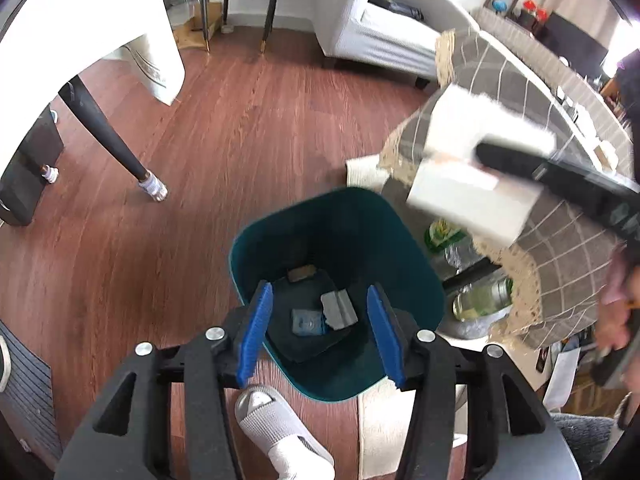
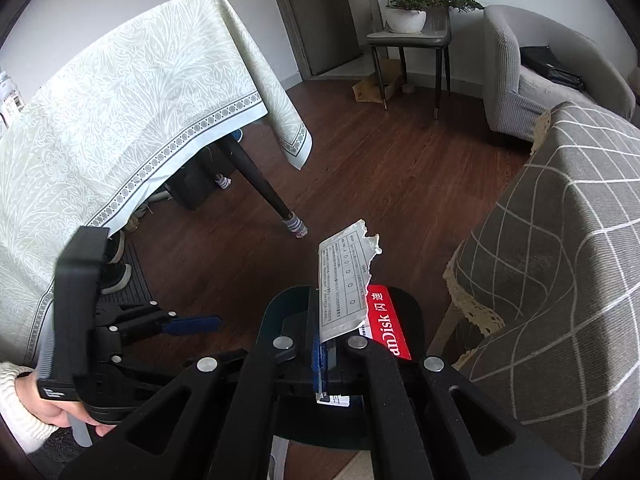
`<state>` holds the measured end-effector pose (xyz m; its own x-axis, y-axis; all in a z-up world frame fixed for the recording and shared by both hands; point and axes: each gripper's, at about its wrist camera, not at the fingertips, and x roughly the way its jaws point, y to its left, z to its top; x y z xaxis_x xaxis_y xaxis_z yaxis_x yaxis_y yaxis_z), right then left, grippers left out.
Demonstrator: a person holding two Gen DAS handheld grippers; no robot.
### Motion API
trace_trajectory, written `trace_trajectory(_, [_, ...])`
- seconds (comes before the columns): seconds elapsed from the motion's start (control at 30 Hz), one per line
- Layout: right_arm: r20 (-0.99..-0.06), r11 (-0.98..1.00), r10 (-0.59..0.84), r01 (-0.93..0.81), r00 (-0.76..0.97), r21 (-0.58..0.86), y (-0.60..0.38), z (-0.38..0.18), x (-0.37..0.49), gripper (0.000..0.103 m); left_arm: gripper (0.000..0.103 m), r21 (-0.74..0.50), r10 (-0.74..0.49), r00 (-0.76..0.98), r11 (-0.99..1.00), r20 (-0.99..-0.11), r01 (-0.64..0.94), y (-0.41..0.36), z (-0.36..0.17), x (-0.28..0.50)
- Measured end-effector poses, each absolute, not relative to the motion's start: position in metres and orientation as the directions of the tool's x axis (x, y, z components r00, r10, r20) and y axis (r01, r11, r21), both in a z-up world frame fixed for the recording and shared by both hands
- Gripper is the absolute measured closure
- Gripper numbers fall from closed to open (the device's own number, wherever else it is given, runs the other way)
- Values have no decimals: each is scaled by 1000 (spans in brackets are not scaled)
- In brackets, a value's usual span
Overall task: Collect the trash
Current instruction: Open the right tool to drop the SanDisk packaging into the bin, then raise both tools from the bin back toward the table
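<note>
The left gripper [image 1: 320, 332] hangs over the teal bin [image 1: 420, 280], jaws apart with nothing between them (a few scraps [image 1: 338, 310] lie on the bin's bottom); the right gripper [image 2: 326, 354] is clamped tight on a torn packet [image 2: 346, 288], above the bin.

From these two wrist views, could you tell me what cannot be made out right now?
- The teal bin in the right wrist view: mostly hidden behind the right gripper and its torn packaging.
- The packaging in the left wrist view: motion-blurred, print unreadable.
- The small items in the bin: too small to identify.
- The bottles under the checked cloth: partly covered.
</note>
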<state>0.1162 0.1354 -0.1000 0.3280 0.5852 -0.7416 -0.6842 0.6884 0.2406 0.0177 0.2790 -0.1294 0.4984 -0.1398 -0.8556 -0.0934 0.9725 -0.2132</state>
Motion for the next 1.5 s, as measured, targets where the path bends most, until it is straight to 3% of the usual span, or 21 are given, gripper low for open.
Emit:
trace_trajectory(0.3, [-800,689,541,-682,260,245,159,-134,117,103,53,-200,-111,624,977,-774,-74,287,-85,8])
trace_trajectory(0.37, [-820,694,519,-680,243,237,164,-142,118,103,62,-211,-118,637,975,-762,-72,289,-79,8])
trace_trajectory(0.47, [-845,698,492,-675,210,239,170,-155,119,103,67,-248,-143,648,966,-748,-72,291,-73,7])
trace_trajectory(0.77, [-891,698,431,-679,145,227,181,-181,109,102,67,-250,-136,704,966,-697,-62,293,-44,2])
trace_trajectory(0.8, [-893,697,426,-682,143,223,181,-181,108,101,67,-254,-140,706,966,-694,-59,293,-42,3])
trace_trajectory(0.87, [-898,697,418,-684,142,216,182,-182,105,84,67,-258,-143,707,964,-692,-57,292,-41,2])
trace_trajectory(0.9, [-901,693,414,-686,129,220,183,-183,105,62,67,-263,-148,708,963,-690,-54,290,-39,3])
trace_trajectory(0.93, [-902,692,411,-689,131,215,184,-184,104,49,67,-264,-150,710,963,-688,-52,289,-39,3])
trace_trajectory(1.5, [-796,667,542,-714,268,214,148,-108,92,49,62,-312,-156,788,949,-596,-48,279,5,-2])
